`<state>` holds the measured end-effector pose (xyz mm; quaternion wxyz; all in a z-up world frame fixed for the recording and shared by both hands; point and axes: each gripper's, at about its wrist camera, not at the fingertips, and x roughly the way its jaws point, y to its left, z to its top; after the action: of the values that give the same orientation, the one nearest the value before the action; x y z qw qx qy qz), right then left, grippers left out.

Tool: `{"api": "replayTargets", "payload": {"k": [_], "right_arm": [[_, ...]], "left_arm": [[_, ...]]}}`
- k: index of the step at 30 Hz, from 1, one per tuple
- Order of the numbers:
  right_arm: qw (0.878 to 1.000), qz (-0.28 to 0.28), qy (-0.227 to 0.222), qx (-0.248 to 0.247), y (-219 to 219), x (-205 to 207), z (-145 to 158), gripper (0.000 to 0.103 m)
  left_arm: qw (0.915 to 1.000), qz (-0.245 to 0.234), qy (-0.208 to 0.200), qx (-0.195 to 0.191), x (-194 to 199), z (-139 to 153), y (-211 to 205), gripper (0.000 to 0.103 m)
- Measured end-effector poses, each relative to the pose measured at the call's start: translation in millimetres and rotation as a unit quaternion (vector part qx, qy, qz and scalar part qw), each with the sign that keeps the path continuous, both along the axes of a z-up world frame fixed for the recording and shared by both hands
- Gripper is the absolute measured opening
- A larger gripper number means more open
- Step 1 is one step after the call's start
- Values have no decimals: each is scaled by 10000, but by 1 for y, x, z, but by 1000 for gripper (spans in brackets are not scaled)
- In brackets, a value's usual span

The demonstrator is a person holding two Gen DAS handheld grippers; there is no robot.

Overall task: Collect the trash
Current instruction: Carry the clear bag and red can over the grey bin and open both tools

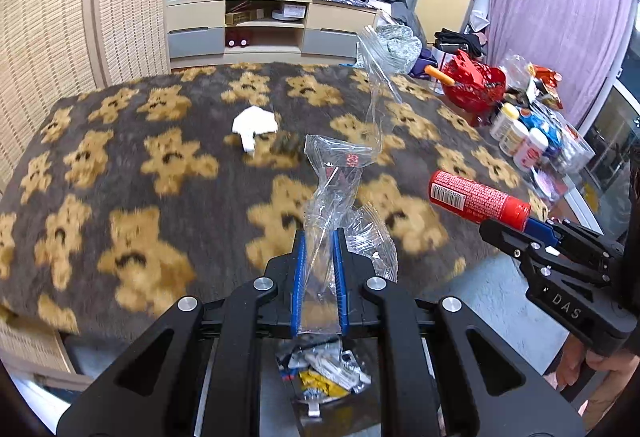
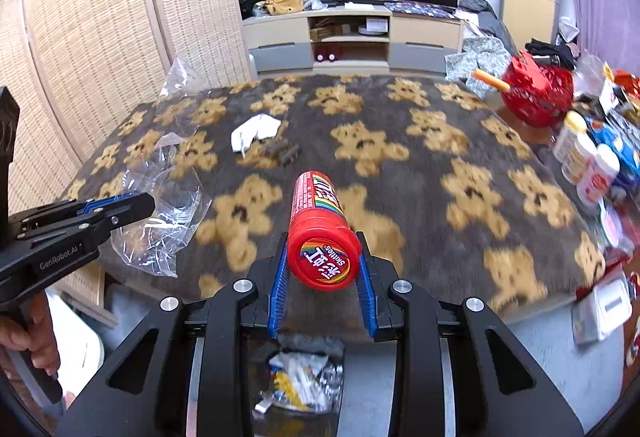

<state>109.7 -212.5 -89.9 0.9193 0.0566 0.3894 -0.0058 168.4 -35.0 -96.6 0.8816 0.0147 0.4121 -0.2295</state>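
Here, left claw tilted downward pinching clear plastic bag, right claw likewise clamping red tube

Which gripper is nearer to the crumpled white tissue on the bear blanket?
Left, though only slightly. The left gripper, holding a clear plastic bag, points nearly toward the white tissue; the right gripper, holding a red candy tube, is farther right.
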Motion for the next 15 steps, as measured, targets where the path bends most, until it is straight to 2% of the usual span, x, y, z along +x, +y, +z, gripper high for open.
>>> {"api": "replayTargets", "payload": {"k": [6,15], "right_arm": [[9998,-60,202,37,7,-39,-22,31],[9964,53,829,172,21,-74,-85,31]], "left_arm": [[9998,-92,147,-12,-41,-34,8,12],[9975,-117,695,-27,-78,-94,19,12]]}}
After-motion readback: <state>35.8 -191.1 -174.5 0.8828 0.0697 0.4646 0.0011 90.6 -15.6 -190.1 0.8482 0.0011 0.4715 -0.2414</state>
